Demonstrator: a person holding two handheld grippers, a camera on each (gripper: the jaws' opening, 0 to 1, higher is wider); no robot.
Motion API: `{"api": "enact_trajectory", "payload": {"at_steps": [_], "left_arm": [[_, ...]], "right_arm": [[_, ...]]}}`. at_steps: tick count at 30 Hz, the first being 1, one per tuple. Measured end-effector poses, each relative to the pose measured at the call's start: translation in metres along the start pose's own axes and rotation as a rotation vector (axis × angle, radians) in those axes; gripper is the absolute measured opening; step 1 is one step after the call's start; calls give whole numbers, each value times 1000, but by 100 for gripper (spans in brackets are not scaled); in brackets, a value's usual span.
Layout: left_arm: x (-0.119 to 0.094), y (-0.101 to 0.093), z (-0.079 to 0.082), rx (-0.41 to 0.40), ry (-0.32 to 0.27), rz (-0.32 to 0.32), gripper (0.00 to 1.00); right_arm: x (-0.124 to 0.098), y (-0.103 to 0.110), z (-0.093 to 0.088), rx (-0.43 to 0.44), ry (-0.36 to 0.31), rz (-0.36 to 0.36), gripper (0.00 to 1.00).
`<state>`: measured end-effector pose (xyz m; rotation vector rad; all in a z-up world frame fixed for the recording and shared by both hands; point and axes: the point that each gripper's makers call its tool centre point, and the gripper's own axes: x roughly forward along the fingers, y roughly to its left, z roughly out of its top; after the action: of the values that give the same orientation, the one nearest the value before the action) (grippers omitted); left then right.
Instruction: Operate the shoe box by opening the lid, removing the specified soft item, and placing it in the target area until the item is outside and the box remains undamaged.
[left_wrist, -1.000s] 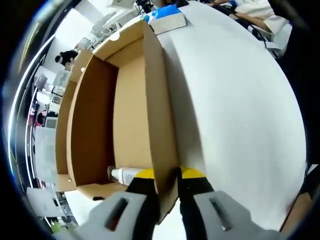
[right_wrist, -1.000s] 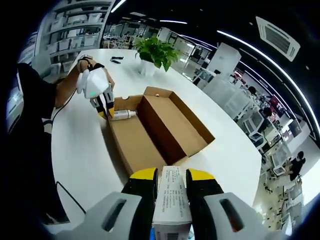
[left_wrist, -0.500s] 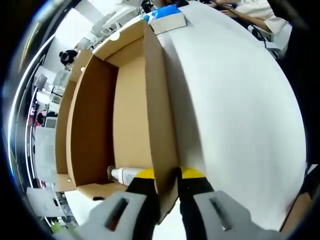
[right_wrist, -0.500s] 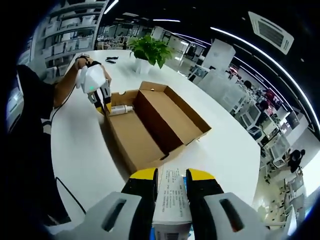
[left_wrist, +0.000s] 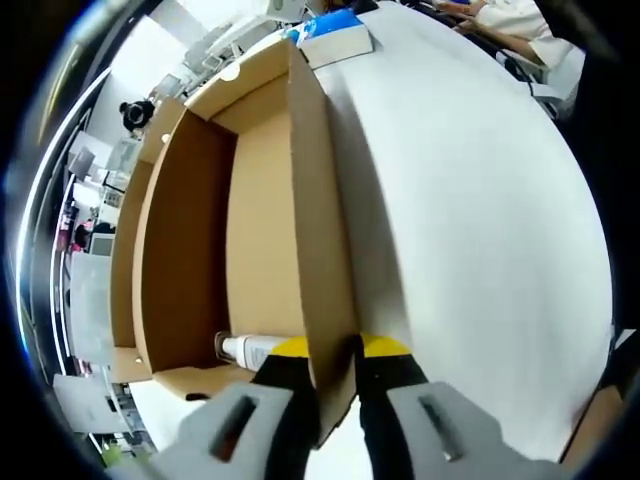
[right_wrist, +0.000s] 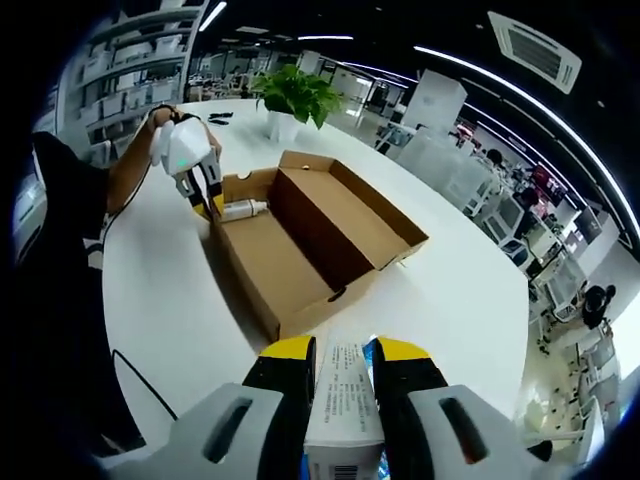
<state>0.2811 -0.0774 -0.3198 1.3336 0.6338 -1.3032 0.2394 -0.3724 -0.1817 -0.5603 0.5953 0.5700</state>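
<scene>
- In the left gripper view we see the left gripper (left_wrist: 333, 372) with its yellow-tipped jaws narrowed on the near corner of the shoe box (left_wrist: 262, 230), one jaw inside the wall and one outside, pinching the cardboard
- In the right gripper view the same left gripper (right_wrist: 204, 196) sits at the far end of the open shoe box (right_wrist: 310, 240), held by a person's hand (right_wrist: 160, 125)
- The box stands open on the white table (left_wrist: 470, 220), its lid (right_wrist: 368, 215) folded out flat beside the tray
- A small white bottle (left_wrist: 248, 350) lies on its side inside the box, just beside the left gripper's inner jaw; from the other view the bottle (right_wrist: 243, 209) rests against that end wall
- The right gripper (right_wrist: 342, 372) has its jaws clamped on a white carton (right_wrist: 344, 405) with printed text, held above the table and outside the box
- In the left gripper view that carton (left_wrist: 335, 38), blue and white, shows beyond the far end of the box
- A potted plant (right_wrist: 292, 100) stands on the table past the box
</scene>
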Motion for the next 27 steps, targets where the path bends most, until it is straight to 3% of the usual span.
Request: {"api": "enact_trajectory", "payload": {"at_steps": [14, 27], "left_arm": [[0, 1, 0, 0, -1, 2, 12], [1, 1, -1, 1, 2, 5, 12]], "right_arm": [[6, 7, -25, 101, -15, 22, 22], [-3, 6, -41, 183, -31, 28, 22]]}}
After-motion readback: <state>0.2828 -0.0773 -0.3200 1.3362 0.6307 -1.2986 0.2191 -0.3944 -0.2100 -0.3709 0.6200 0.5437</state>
